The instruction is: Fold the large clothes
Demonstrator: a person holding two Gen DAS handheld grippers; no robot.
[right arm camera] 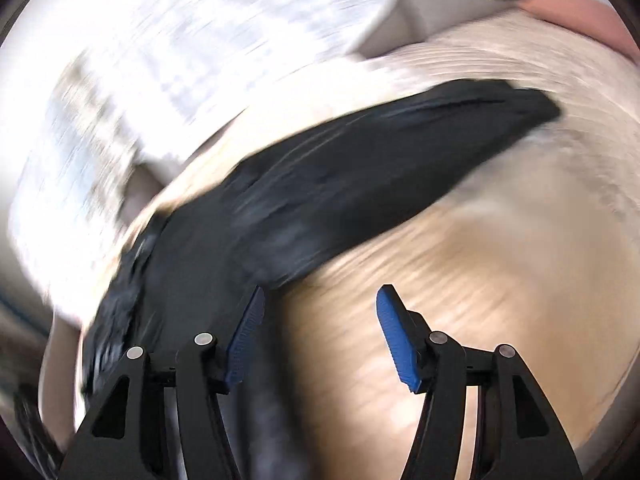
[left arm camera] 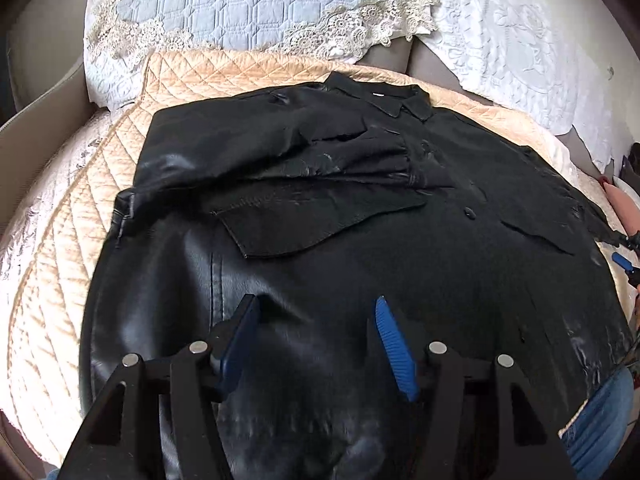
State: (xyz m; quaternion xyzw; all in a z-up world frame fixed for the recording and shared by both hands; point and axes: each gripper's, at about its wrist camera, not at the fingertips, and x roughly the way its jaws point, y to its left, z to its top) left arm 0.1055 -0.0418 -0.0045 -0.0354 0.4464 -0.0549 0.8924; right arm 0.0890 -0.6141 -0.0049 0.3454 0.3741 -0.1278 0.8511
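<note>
A large black leather jacket (left arm camera: 304, 208) lies spread on a peach quilted cover (left arm camera: 68, 248), collar at the far side. Its left sleeve is folded across the chest. My left gripper (left arm camera: 316, 308) is open and empty, hovering over the jacket's near hem. In the blurred right wrist view, the jacket's other sleeve (right arm camera: 360, 168) stretches out over the peach cover (right arm camera: 500, 260). My right gripper (right arm camera: 320, 300) is open and empty, just beside the sleeve's near end. The right gripper's blue tip also shows in the left wrist view (left arm camera: 624, 262) at the jacket's right edge.
A pale blue lace-edged pillow (left arm camera: 248, 4) and a white embroidered pillow (left arm camera: 512, 52) lean at the back. A pink item (right arm camera: 580, 12) lies at the far right. Blue jeans (left arm camera: 600, 420) show at the lower right.
</note>
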